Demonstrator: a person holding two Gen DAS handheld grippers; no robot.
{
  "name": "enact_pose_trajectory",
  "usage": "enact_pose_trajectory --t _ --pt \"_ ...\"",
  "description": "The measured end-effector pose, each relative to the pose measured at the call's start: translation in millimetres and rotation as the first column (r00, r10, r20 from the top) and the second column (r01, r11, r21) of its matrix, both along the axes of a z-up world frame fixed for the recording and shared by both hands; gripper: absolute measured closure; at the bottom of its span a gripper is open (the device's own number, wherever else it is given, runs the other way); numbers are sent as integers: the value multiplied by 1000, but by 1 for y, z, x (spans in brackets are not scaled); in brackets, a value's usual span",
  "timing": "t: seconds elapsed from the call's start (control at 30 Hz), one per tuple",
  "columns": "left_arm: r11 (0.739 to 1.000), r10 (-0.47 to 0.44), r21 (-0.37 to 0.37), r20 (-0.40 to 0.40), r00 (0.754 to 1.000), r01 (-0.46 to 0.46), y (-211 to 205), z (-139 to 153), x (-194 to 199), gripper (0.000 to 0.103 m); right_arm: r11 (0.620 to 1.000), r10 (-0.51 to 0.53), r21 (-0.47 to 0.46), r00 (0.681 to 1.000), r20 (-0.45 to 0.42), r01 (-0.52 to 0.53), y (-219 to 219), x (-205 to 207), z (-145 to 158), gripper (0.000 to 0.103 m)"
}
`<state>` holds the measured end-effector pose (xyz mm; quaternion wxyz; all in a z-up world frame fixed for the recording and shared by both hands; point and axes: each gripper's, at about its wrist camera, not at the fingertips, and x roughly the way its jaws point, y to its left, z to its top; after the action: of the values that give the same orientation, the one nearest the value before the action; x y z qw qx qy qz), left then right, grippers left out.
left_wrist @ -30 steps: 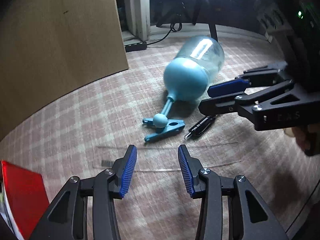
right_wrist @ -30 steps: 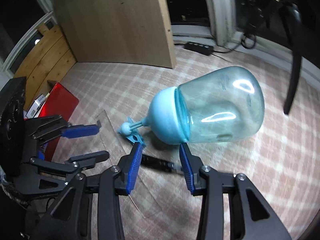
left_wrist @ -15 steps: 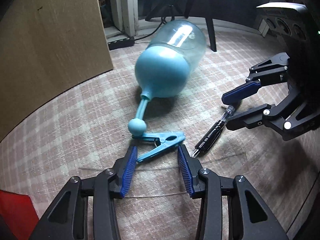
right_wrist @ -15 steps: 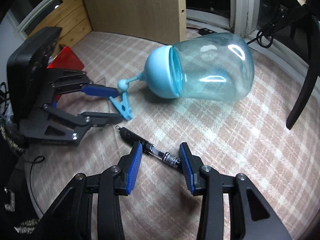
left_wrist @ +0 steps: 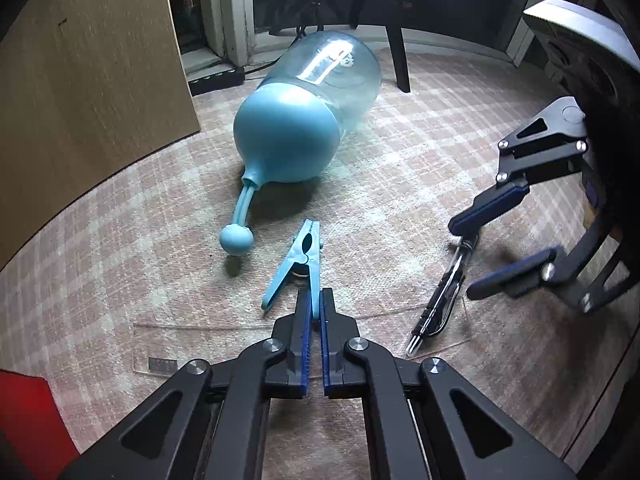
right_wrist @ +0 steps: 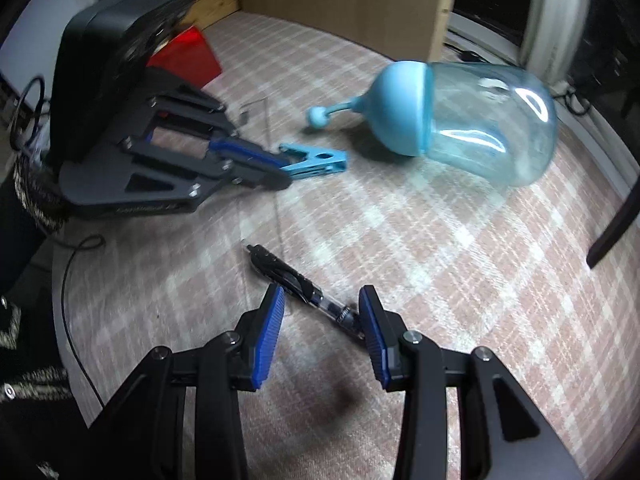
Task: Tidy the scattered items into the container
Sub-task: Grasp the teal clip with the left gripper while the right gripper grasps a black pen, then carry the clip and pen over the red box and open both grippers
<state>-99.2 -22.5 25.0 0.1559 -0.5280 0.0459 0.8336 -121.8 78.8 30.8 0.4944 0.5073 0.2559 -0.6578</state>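
Left wrist view, far lower left: a red box [left_wrist: 24, 420] corner, possibly the container; not certain. Centre low: left gripper [left_wrist: 315, 304], jaws closed on one handle of the blue clothespin [left_wrist: 298, 258], which lies on the checked desk cloth [left_wrist: 120, 240]. Above it, the blue jar [left_wrist: 304, 120] lies on its side, lid knob [left_wrist: 237, 240] just beside the pin. Right of frame: right gripper [left_wrist: 494, 248], jaws open, straddling the back end of the black pen [left_wrist: 444, 296].

Progress, judged: nothing stowed yet; pin gripped, pen about to be, jar untouched.

Room: a clear ruler [left_wrist: 224, 344] lies flat beneath the left jaws. Wooden board [left_wrist: 80, 88] hems the upper left; desk edge drops off at lower right. Open cloth between the grippers.
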Motion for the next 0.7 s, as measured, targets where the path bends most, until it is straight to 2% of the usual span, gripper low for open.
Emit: enact_pose_trajectory --t 0.1,0.23,0.33,0.53,0.6,0.7 --pt "1000 8 21 4 1000 -8 4 -4 -3 100 998 32 50 998 -45 -30 -2 7 -5 64" --pt "1000 22 14 -6 1000 -22 5 -3 1 100 998 22 59 997 -72 -18 -2 11 -6 66" --pt "999 45 30 -14 999 -44 1 2 6 100 998 -27 55 998 -62 30 2 10 -5 89" --pt "995 94 33 -54 994 -93 -5 21 25 100 976 -216 -20 976 15 216 31 6 -1 92" --pt "993 112 43 -69 991 -109 -7 32 32 100 953 -292 -72 956 37 294 42 8 6 92" --pt "989 143 49 -89 986 -139 -9 47 44 100 902 -387 -154 914 120 403 57 11 20 92"
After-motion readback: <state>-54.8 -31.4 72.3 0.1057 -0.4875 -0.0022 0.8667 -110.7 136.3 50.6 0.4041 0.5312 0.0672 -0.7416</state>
